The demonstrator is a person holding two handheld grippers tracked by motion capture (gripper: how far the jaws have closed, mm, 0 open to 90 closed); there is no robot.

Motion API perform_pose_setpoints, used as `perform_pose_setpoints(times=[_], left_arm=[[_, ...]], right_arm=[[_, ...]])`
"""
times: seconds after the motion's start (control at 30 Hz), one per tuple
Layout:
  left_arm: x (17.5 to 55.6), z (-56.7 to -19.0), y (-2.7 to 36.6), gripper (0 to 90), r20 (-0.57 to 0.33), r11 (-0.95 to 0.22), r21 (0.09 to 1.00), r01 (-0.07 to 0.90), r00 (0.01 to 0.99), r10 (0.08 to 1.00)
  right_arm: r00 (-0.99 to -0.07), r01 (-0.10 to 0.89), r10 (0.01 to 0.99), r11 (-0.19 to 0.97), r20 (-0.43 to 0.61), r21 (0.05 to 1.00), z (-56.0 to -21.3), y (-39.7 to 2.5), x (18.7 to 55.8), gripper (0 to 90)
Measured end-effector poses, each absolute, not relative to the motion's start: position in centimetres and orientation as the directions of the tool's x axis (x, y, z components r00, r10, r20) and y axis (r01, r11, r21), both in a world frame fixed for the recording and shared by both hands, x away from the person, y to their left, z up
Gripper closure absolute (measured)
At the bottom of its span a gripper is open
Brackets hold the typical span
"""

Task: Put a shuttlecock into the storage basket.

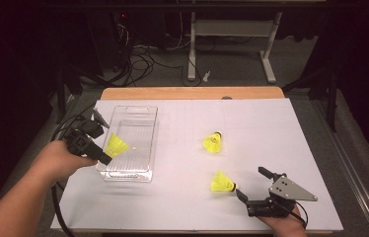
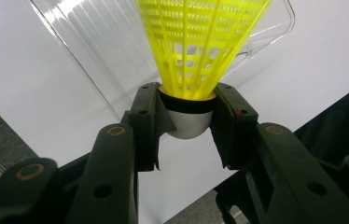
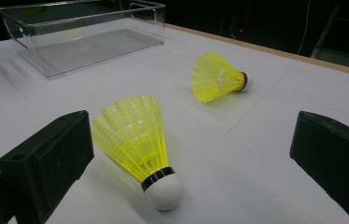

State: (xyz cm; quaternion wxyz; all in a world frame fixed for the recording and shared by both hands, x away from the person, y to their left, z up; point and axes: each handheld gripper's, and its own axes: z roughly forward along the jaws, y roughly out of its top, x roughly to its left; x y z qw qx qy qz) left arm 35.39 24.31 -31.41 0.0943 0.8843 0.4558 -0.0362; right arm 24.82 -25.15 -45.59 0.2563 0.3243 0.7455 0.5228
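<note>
The left gripper (image 1: 104, 157), jaws clamped on the cork of one yellow shuttlecock (image 1: 116, 145), holds it over the clear bin (image 1: 145, 174); release comes next. The right gripper (image 1: 252, 185), jaws spread wide, faces the nearer shuttlecock (image 1: 222, 182), likely next. Count: three shuttlecocks, the third (image 1: 213, 142) lying farther back; one bin.

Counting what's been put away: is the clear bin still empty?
Empty inside: the clear bin shows a bare floor. The left gripper holds one shuttlecock over it, unreleased.
</note>
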Motion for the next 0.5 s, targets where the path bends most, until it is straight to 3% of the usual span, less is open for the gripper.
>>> perform_pose_setpoints(times=[0.5], left_arm=[[36.6, -30.6, 23.7, 64.8, -0.155, -0.553, 0.100, 0.827, 0.562, 0.813]], right_arm=[[-0.656, 0.218, 0.754, 0.233, -0.035, 0.948, -45.6, -25.3, 24.8, 0.2]])
